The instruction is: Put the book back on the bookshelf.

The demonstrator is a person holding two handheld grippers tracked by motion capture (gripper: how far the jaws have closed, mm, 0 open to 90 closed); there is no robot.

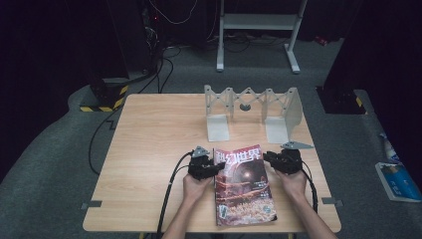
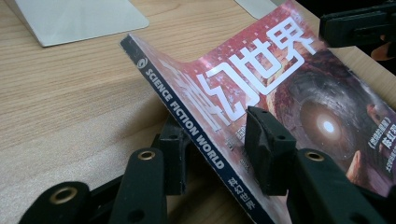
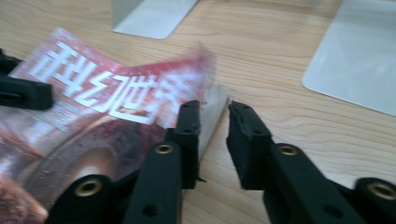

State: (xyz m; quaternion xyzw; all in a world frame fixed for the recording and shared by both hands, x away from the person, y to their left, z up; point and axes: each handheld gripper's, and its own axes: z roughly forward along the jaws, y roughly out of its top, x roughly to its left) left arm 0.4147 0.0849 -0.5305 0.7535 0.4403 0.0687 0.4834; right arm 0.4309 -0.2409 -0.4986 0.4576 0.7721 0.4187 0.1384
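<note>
The magazine (image 1: 244, 186) lies near the table's (image 1: 149, 149) front edge, thin, floppy and glossy; best held by its stiffer spine. The left gripper (image 2: 219, 154) clamps that spine, lifting it. The right gripper's (image 3: 212, 140) jaws stand slightly apart astride the opposite page edge, not visibly pinching.

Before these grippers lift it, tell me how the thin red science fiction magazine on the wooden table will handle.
The thin red science fiction magazine will probably flop: its spine edge already curves upward between the left gripper jaws. It looks light, being only a slim stack of pages. The glossy cover may slip, and the page edge at the right gripper could fan open.
</note>
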